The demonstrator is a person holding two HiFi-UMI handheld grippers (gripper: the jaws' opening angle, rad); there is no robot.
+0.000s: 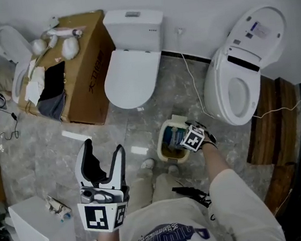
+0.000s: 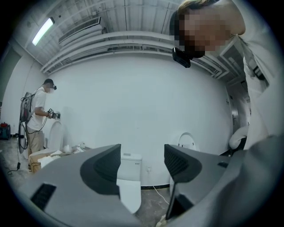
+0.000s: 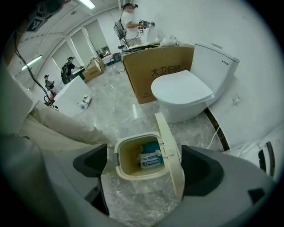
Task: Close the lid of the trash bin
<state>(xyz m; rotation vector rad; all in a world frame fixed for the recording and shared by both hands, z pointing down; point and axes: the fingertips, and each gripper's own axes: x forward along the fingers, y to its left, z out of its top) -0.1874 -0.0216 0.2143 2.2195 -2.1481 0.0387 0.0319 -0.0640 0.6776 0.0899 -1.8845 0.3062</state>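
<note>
1. The right gripper (image 3: pixel 146 167) hangs over the trash bin (image 3: pixel 133 174) with its fingers spread wide and nothing clamped. The bin's mouth lies between and just past them.
2. The lid (image 3: pixel 171 150) stands upright and open, just inside the right-hand finger. Whether they touch cannot be told.
3. Only the right gripper view looks down into the bin, where a blue and white packet (image 3: pixel 151 157) lies. In the head view the gripper (image 1: pixel 187 137) covers much of the bin (image 1: pixel 167 148).
4. The left gripper (image 1: pixel 104 149) is held apart, near the person's legs. Its fingers are also wide, with nothing between them (image 2: pixel 142 166).
5. Past the right fingers a closed toilet (image 3: pixel 182 91) stands on the marble floor, with a cardboard box (image 3: pixel 155 73) to its left. The left gripper view shows the same toilet (image 2: pixel 128 186) through the gap between its fingers.
6. The head view alone shows a second toilet (image 1: pixel 242 74) with its seat lid raised, right of the bin. A cable (image 1: pixel 195 85) runs across the floor between the two toilets.
7. Farthest off, another person (image 2: pixel 37 117) stands by the wall.
</note>
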